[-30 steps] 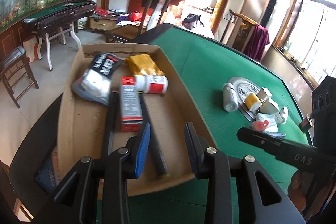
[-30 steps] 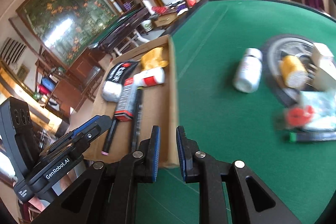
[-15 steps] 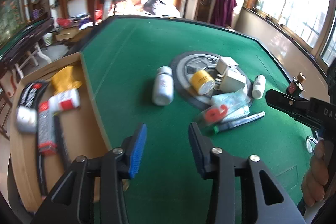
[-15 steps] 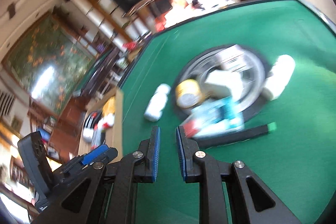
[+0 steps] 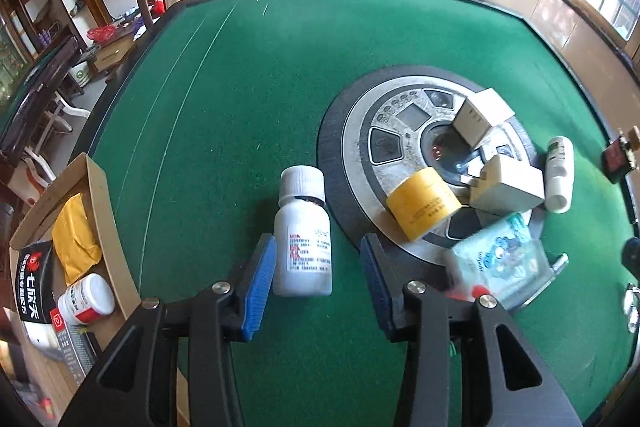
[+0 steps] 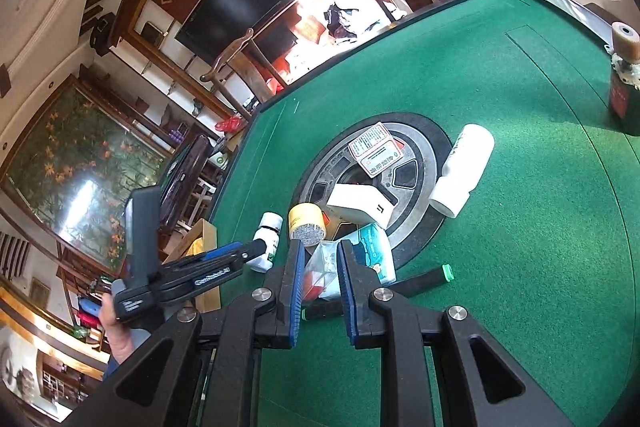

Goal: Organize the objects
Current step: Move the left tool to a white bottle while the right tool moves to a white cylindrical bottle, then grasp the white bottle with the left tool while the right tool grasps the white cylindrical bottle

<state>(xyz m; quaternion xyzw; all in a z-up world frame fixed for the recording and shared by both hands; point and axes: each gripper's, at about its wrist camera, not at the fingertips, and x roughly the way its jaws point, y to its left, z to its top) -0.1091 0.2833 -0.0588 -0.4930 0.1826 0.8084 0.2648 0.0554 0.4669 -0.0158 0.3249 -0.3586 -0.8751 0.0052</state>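
- Right now the left gripper is hovering with its jaws spread wide on either side of a white pill bottle — neither blue pad is touching it yet, as far as I can tell.
- That bottle is lying on its side on the green felt table, cap pointing away, just beside the edge of the round grey control panel at the table's centre.
- It is looking like light, rigid plastic with a smooth paper label, so I am guessing it will be slippery and inclined to roll; the labelled body, across its width, seems the sensible place to pinch, not the narrower cap.
- Over to the left the cardboard box is already holding a similar red-labelled bottle, a yellow packet and a black packet — presumably where this one belongs.
- Meanwhile the right gripper is sitting with its jaws parted a little, gripping nothing, nosing over a clear plastic packet and a blue-printed pouch; both look soft and crinkly.
- Nearby are lying a yellow jar, a white box, a taller white bottle and a black marker with a green cap.
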